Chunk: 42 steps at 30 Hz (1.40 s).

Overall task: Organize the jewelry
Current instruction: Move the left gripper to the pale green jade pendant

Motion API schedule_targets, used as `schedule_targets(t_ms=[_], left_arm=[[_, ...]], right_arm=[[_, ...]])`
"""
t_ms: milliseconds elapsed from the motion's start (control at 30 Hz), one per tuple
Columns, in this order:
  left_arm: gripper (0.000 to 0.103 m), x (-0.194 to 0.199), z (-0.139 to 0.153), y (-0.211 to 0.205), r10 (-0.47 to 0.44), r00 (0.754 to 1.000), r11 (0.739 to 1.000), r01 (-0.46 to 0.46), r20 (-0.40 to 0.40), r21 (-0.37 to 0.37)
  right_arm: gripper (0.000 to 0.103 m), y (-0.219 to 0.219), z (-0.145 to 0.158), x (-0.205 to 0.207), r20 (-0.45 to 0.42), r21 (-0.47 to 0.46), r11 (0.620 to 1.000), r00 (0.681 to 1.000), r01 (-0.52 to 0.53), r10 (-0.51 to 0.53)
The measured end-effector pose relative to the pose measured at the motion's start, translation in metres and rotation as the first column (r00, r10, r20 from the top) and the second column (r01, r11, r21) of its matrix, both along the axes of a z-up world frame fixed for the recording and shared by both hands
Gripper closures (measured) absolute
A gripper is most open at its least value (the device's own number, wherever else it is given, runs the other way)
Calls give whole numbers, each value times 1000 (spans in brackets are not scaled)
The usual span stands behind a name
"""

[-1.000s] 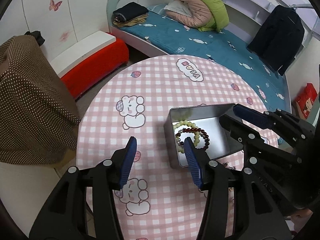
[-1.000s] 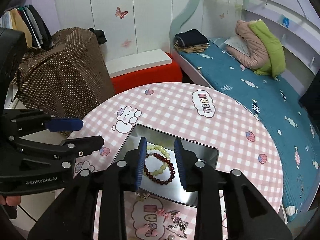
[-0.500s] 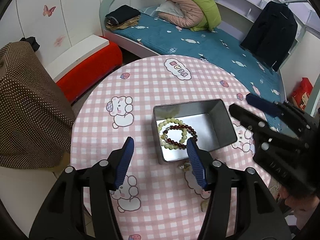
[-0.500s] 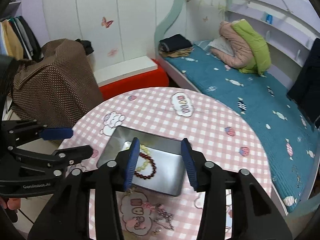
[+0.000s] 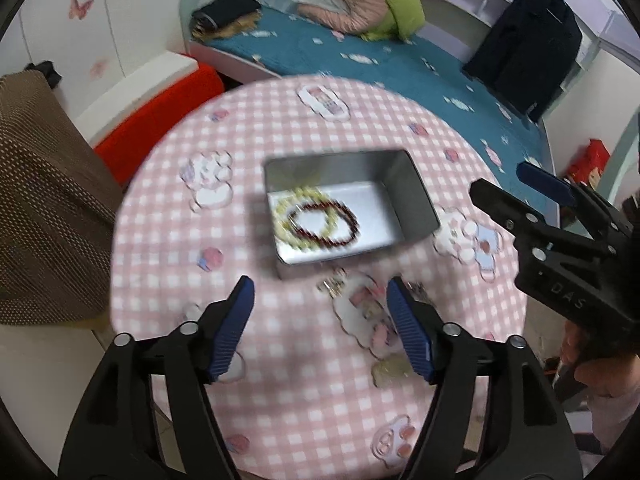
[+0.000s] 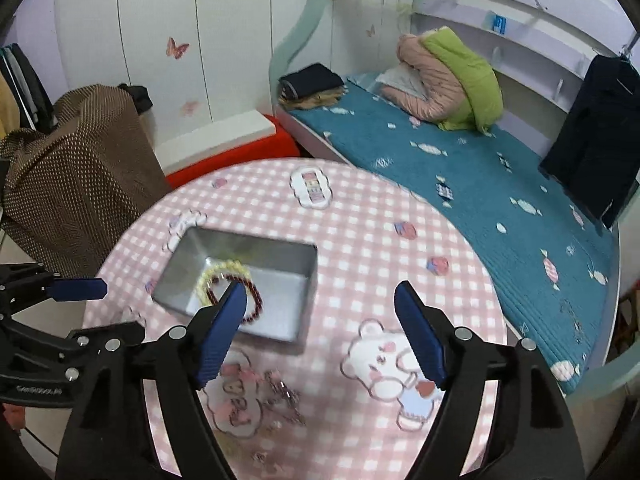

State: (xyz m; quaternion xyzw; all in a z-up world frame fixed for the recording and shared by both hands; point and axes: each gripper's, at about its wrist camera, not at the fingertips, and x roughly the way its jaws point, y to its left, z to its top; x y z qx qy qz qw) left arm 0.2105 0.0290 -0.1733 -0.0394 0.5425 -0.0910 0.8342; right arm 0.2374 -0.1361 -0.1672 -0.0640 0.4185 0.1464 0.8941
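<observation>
Metal tin (image 5: pixel 416 200) on counter (image 5: pixel 280 128), two bead bracelets (image 5: pixel 316 222) inside; my left claw (image 5: pixel 320 300), right claw (image 6: pixel 320 300) both opening, empty; "GenRobot.AI" on left claw.

"DAS" on right tool (image 5: pixel 538 200) body; "GenRobot.AI" on left tool (image 6: pixel 92 308) body, blurred.
</observation>
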Motion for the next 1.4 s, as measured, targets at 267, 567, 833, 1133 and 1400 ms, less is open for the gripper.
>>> schedule_targets(t_ms=[267, 567, 833, 1133, 1400], left_arm=[[24, -18, -41, -30, -82, 988, 997, 83, -132, 1], [23, -31, -83, -65, -138, 964, 989, 147, -227, 23], [24, -30, -104, -85, -54, 958, 996, 71, -281, 51], [47, -32, -117, -106, 67, 957, 989, -27, -283, 146], [59, -28, -117, -116, 90, 961, 989, -54, -260, 140]], right_arm=[[20, -21, -23, -24, -73, -55, 998, 996, 38, -42], [20, -48, -39, -55, -142, -81, 994, 986, 79, -90], [20, -67, -50, -82, -190, -82, 991, 974, 107, -121], [20, -78, -55, -97, -211, -82, 989, 967, 126, -141], [20, -81, -54, -102, -214, -32, 992, 969, 120, -124]])
